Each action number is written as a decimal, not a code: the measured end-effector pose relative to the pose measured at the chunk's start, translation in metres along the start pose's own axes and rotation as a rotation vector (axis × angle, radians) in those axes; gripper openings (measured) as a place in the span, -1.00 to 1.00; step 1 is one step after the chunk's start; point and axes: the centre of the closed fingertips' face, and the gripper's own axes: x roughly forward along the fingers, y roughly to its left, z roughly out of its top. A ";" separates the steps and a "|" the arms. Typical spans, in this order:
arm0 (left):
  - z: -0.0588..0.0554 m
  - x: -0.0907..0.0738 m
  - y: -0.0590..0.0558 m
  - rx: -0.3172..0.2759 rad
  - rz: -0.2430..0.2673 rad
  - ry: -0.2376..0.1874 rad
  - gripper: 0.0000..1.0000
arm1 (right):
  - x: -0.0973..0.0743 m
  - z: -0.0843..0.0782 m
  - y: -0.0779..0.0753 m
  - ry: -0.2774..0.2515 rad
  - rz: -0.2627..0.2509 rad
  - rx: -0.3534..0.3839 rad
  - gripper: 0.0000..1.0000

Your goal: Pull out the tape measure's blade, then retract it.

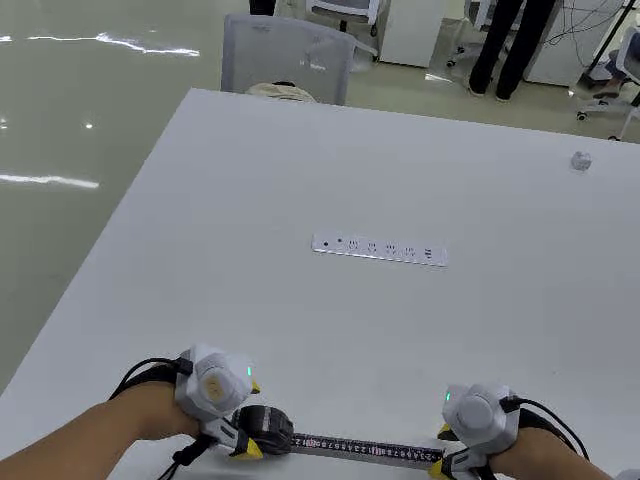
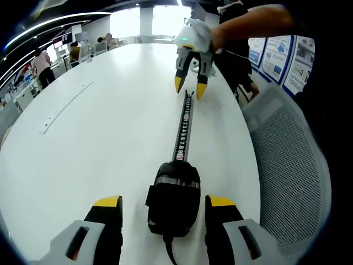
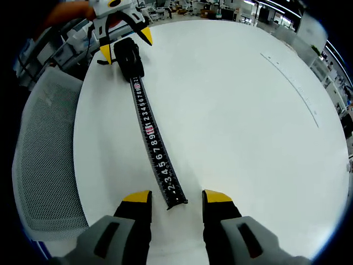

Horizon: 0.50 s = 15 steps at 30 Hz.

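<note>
A black tape measure case (image 1: 264, 428) lies near the table's front edge, with its blade (image 1: 365, 449) drawn out flat to the right. In the left gripper view the case (image 2: 174, 196) sits between the jaws of my left gripper (image 2: 164, 201), which is open with a gap on each side. The blade (image 2: 183, 124) runs away to the right gripper (image 2: 187, 85). In the right gripper view the blade's end hook (image 3: 177, 203) lies between the yellow tips of my right gripper (image 3: 177, 197), open and not touching it. In the head view the left gripper (image 1: 252, 420) and right gripper (image 1: 440, 450) face each other.
A white power strip (image 1: 380, 250) lies mid-table and a small grey object (image 1: 581, 160) sits far right. The white table (image 1: 300, 180) stretches ahead. A grey mesh chair (image 1: 285, 55) stands at its far end, with a person's legs (image 1: 505, 45) beyond. Another mesh chair (image 2: 292, 143) is behind the front edge.
</note>
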 end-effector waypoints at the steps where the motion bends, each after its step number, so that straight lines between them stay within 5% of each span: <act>1: 0.001 -0.001 0.001 -0.012 0.004 -0.012 0.22 | -0.001 0.000 0.000 -0.007 -0.001 0.010 -0.22; 9: 0.005 -0.009 0.003 -0.099 0.036 -0.082 0.64 | -0.007 0.008 -0.002 -0.096 -0.047 0.150 0.53; 15: 0.007 -0.018 0.013 -0.141 0.095 -0.128 0.87 | -0.013 0.007 -0.007 -0.133 -0.092 0.146 0.86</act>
